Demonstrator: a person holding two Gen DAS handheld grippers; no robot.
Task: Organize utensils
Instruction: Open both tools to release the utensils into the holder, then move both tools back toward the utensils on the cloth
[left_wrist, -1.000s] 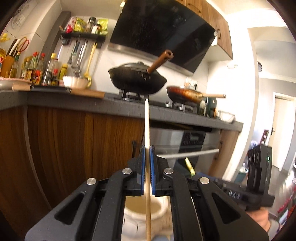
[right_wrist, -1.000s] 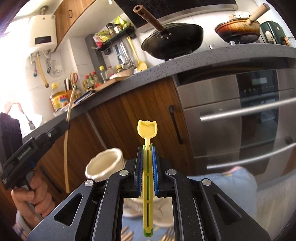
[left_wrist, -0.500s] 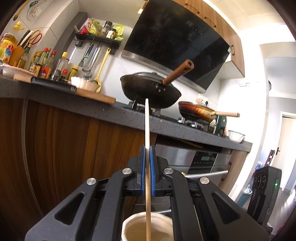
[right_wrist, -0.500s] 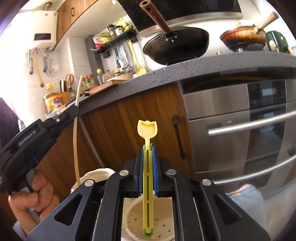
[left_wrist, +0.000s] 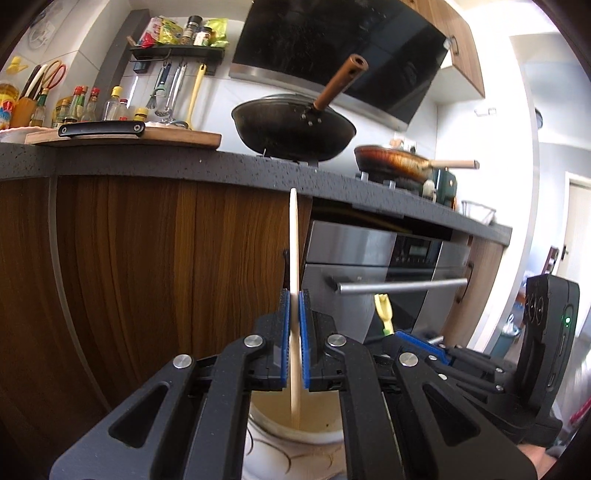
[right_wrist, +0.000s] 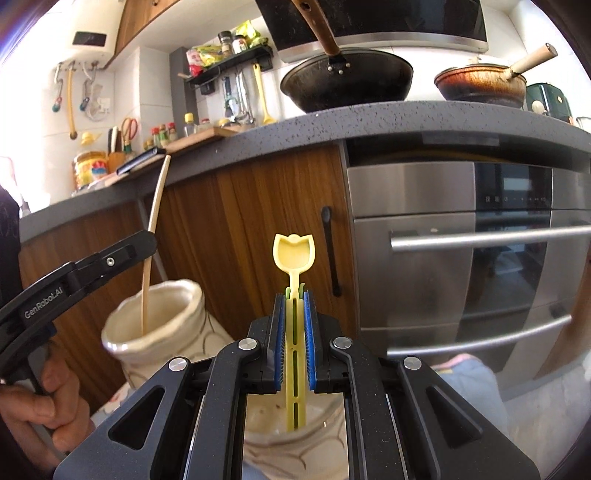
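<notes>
My left gripper (left_wrist: 294, 295) is shut on a pale wooden chopstick (left_wrist: 294, 240) held upright; its lower end reaches into the mouth of a cream ceramic jar (left_wrist: 295, 432) below the jaws. My right gripper (right_wrist: 294, 295) is shut on a yellow plastic utensil with a tulip-shaped tip (right_wrist: 293, 254), upright over a second cream jar (right_wrist: 295, 435). In the right wrist view the left gripper (right_wrist: 147, 240) holds the chopstick (right_wrist: 155, 206) in the first jar (right_wrist: 159, 325). The right gripper with its yellow utensil (left_wrist: 384, 314) shows in the left wrist view.
A wooden cabinet front (left_wrist: 147, 277) and a steel oven with bar handles (right_wrist: 480, 240) stand close ahead. The dark counter (left_wrist: 184, 162) above holds a cutting board, bottles, a black wok (left_wrist: 295, 129) and a frying pan (left_wrist: 391, 158).
The left gripper has lowered the chopstick so its end sits in the jar. The right gripper has come down over a second jar beside it.
</notes>
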